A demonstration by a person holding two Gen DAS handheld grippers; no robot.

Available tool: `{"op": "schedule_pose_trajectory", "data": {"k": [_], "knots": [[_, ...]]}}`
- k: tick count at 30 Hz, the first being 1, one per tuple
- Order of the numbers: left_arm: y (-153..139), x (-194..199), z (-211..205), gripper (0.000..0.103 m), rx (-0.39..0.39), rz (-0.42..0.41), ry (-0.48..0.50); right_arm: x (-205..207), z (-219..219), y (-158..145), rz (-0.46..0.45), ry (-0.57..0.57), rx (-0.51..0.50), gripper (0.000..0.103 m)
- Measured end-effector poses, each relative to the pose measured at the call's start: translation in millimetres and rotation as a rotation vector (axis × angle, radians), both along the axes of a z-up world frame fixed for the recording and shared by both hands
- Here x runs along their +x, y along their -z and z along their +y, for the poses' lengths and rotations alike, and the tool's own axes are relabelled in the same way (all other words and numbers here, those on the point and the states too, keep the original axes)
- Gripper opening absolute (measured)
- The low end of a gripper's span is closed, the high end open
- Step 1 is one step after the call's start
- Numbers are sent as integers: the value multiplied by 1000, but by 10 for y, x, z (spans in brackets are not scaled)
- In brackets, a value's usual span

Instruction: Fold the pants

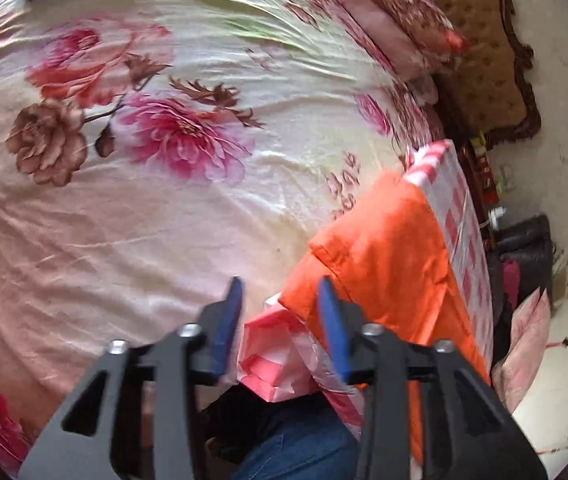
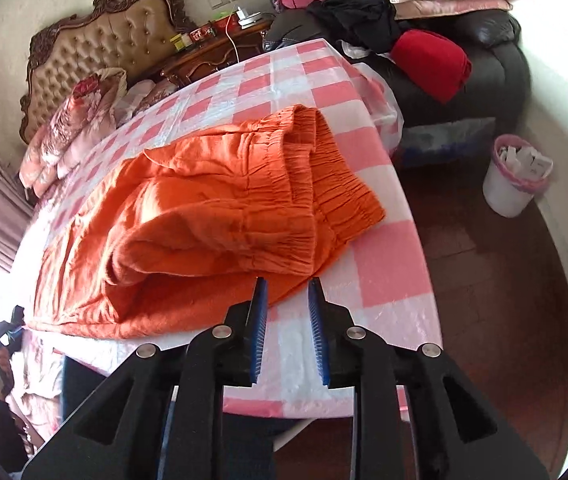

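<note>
Both grippers, left gripper [image 1: 280,292] and right gripper [image 2: 284,292], gape beside orange pants [image 2: 212,216].

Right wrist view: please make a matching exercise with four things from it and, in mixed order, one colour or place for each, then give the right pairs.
Things:
1. pants
2. tablecloth
3. waste bin
4. headboard

Descriptions:
A. pink and white checks
B. stands on the dark floor, right of the table
C. orange, lying on the table
D. tufted tan padding in a carved dark frame

Pairs: 1-C, 2-A, 3-B, 4-D
</note>
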State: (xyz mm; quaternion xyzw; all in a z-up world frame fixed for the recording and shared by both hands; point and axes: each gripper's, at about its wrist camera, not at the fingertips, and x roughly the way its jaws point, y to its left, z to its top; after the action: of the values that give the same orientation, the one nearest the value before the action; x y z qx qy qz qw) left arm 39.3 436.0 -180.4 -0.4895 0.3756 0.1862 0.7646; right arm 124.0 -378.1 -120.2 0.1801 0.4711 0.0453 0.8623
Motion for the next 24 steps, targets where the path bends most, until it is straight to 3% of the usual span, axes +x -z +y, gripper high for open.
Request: {"op": "schedule_pose_trajectory", "data": {"k": [2, 5, 7, 11, 13, 17, 24], "knots": [[-33, -82, 44, 51, -20, -70, -18, -53, -45, -19, -6, 23, 59, 30], [-96, -26, 41, 49, -33, -120, 11, -72, -99, -43, 0, 68, 148, 66], [-124, 100, 65, 49, -9, -91, 17, -36, -97, -90, 0, 73, 209, 67], [45, 341, 156, 46, -82, -71, 53, 20, -228, -90, 17, 154, 443, 71], [67, 460, 143, 20, -71, -56, 95, 72, -249, -51, 44, 189, 503, 72], [22, 569, 88, 14, -33, -38, 138, 203, -185, 97, 127, 220, 576, 72], [5, 543, 120, 11, -37, -49, 144, 592, -151, 113, 130, 257, 580, 79]]}}
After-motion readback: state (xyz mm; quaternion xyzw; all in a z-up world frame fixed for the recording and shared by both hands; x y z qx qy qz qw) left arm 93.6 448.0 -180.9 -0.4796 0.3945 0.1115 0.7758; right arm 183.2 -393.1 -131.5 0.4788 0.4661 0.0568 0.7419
